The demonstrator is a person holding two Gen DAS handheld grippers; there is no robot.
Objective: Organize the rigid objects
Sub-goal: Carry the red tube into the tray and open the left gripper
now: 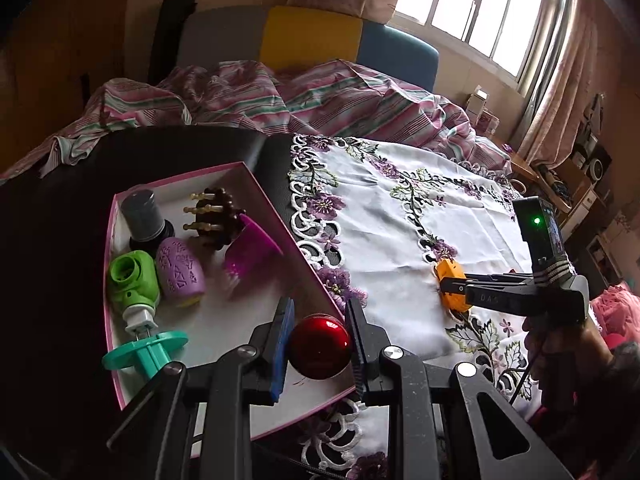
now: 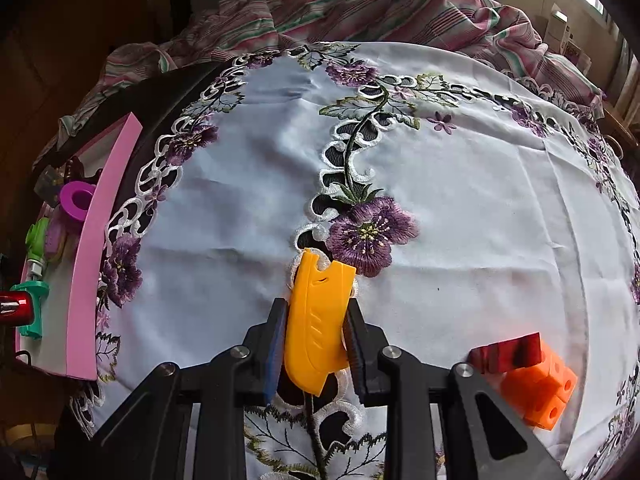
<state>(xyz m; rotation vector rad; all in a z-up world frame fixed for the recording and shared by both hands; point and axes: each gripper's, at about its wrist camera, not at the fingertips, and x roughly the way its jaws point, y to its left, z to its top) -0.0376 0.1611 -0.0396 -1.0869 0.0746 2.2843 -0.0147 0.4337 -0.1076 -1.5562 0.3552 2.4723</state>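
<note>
the left gripper [image 1: 320,346] is clamped on a shiny red ball [image 1: 320,346], held over the near right corner of a pink-rimmed tray [image 1: 276,204]. the right gripper [image 2: 316,340] is closed on a flat yellow plastic piece [image 2: 316,320], its far tip over the embroidered white tablecloth [image 2: 480,220] beside a purple flower. near right of it lie orange blocks [image 2: 540,392] with a dark red block [image 2: 504,354] touching their far side.

in the tray: a grey cylinder [image 1: 142,212] at the far left, a brown pegged piece [image 1: 216,212] beside it, a magenta cone [image 1: 250,250], a lilac patterned egg shape [image 1: 180,272], a green nozzle-like part [image 1: 130,280], and a teal spool [image 1: 146,350] at the near left.

the tray's near edge is hidden behind the left gripper's frame. what the pegged piece is cannot be made out.
</note>
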